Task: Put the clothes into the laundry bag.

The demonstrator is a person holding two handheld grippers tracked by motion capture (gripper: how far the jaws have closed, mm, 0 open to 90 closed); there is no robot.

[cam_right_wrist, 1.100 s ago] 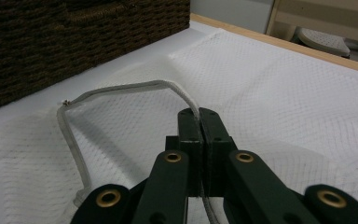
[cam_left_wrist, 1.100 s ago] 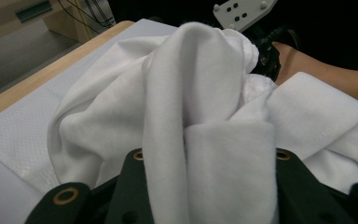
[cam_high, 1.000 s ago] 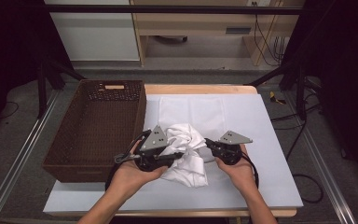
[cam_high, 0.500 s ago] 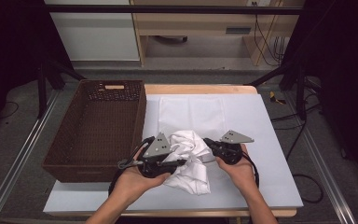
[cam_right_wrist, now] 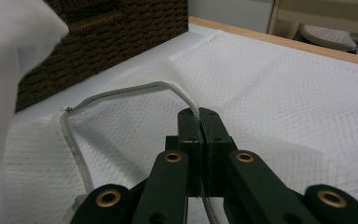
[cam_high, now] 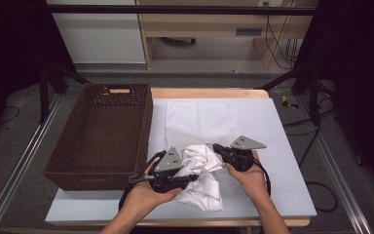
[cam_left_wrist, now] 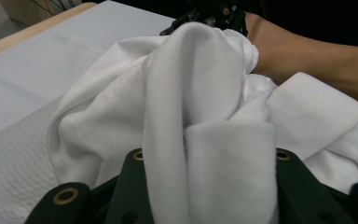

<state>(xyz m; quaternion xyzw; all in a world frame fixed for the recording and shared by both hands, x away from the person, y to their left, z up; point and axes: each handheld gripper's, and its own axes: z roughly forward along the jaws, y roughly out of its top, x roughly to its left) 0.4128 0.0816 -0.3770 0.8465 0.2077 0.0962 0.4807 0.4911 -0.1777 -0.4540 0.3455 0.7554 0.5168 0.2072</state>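
Lowered since a second ago: left gripper [cam_high: 187,179], now nearer the table [cam_high: 282,161], clamped on a thick fold of white cloth [cam_high: 202,175]. Bunched between both grippers, beside the basket [cam_high: 102,131]. Right gripper [cam_high: 219,147] unmoved, pinched tight on the edge strip [cam_right_wrist: 121,93] of the mesh bag [cam_right_wrist: 284,93] lying flat underneath.

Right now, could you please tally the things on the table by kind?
Wicker basket: 1
White mesh bag, lying flat: 1
Bunched white garment, held up: 1
Tongs, left tongs and right tongs: 2
Total: 5
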